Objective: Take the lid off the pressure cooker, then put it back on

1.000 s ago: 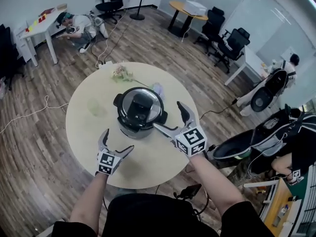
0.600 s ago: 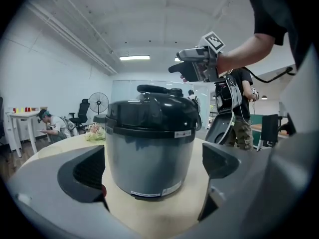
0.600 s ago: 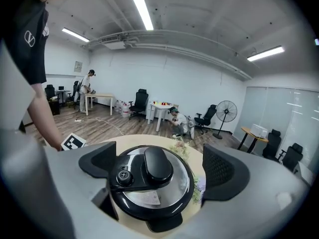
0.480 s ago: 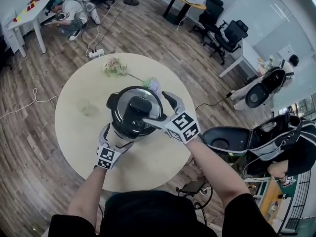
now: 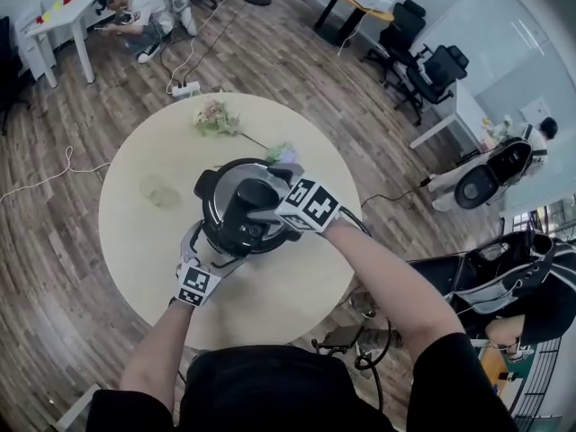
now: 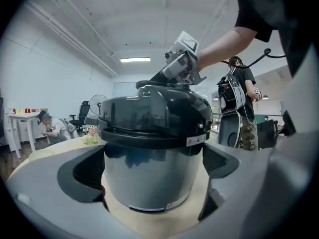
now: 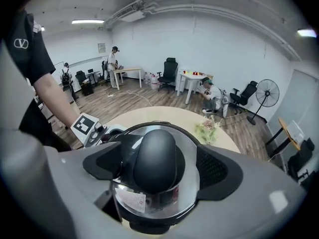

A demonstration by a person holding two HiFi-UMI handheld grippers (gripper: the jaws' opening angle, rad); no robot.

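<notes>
The pressure cooker [image 5: 219, 232] stands in the middle of the round table [image 5: 135, 241]. Its steel lid [image 5: 230, 179] is on, with a black handle [image 7: 158, 156] on top. My right gripper [image 5: 268, 198] points down over the lid, jaws either side of the handle. They have just been closing, but gaps still show at both pads [image 7: 212, 169]. My left gripper [image 5: 209, 247] lies level at the cooker's near left side. Its open jaws straddle the steel body [image 6: 149, 171], and the pads [image 6: 82, 171] stand clear of it.
A bunch of flowers [image 5: 216, 118] lies at the table's far side, with a small pale object [image 5: 284, 154] behind the cooker. A faint greenish glass [image 5: 160, 192] stands at the left. Office chairs [image 5: 432, 70], tables and people are around the room.
My right gripper moved from the cooker's right side up over the lid and tipped downward around the handle. My left gripper slid forward from the table's near edge to the cooker's side.
</notes>
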